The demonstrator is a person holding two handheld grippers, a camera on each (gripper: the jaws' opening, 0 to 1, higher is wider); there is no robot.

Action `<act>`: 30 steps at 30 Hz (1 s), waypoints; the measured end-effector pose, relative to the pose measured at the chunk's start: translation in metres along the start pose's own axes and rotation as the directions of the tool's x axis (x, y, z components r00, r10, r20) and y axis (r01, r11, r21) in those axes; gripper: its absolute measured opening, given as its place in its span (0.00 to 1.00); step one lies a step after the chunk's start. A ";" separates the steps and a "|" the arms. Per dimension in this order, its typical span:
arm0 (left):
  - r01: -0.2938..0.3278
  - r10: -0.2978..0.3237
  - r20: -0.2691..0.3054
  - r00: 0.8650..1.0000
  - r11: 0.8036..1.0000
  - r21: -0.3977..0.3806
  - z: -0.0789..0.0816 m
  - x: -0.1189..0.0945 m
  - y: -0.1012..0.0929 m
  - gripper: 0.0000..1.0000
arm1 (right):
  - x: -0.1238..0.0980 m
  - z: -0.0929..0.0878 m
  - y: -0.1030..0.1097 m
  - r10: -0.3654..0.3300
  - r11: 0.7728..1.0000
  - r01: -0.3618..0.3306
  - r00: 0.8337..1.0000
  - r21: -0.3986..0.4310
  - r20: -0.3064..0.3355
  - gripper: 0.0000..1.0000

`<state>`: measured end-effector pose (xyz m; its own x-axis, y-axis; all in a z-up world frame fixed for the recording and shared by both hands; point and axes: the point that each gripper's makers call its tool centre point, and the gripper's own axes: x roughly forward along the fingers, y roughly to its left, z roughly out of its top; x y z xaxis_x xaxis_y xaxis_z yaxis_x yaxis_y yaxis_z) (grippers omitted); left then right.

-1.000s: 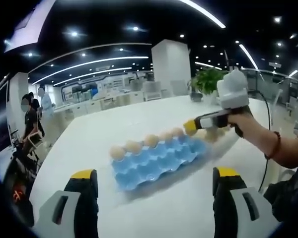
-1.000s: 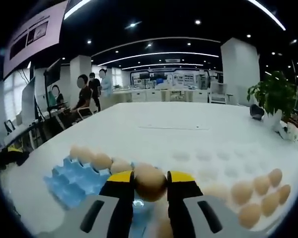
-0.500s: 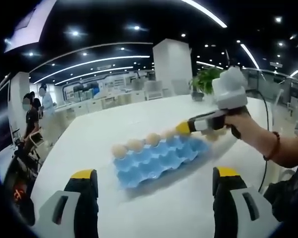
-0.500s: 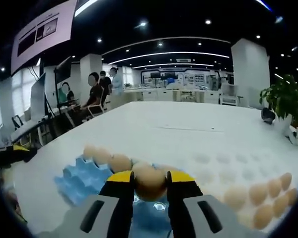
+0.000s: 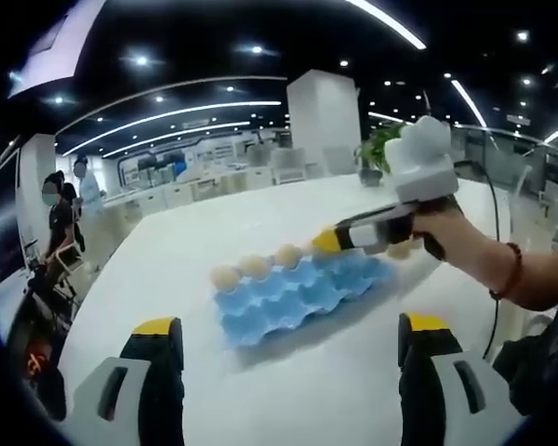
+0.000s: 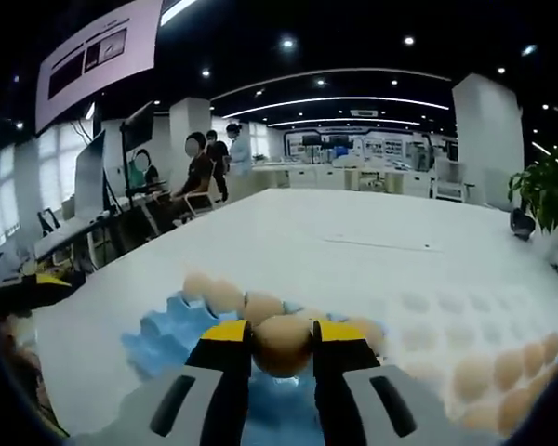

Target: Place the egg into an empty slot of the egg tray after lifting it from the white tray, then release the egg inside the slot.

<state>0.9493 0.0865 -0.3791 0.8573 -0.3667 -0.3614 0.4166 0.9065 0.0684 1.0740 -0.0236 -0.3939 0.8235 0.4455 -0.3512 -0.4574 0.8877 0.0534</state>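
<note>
The right gripper [image 6: 281, 346] is hiding the lower part of the egg [image 6: 281, 344] and the slots of the blue egg tray [image 6: 163, 336] at six o'clock. The white tray [image 6: 465, 325] is running off at four o'clock, its eggs blurring. In the left gripper view, the egg is hiding behind the jaws.

desk [image 5: 288, 390]: white, wide, glossy top
blue egg tray [image 5: 298, 293]: lies flat on desk, eggs along its far row
white tray [image 6: 465, 321]: on desk just beside blue tray, eggs at its near right corner
potted plant [image 6: 539, 200]: stands at desk's far right edge
</note>
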 end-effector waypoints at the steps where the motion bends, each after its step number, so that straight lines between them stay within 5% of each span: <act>1: -0.001 0.001 0.001 1.000 1.000 0.001 0.000 0.000 0.000 0.98 | 0.001 0.000 0.003 0.006 1.000 -0.006 1.000 -0.004 0.000 0.26; 30: -0.011 0.011 -0.009 1.000 1.000 0.009 -0.005 -0.004 0.011 0.98 | 0.034 0.008 0.077 0.157 0.984 -0.159 0.987 -0.082 -0.024 0.26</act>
<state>0.9488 0.0989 -0.3817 0.8589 -0.3550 -0.3691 0.4101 0.9085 0.0805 1.0697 0.0608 -0.3938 0.7330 0.5768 -0.3607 -0.6085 0.7929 0.0315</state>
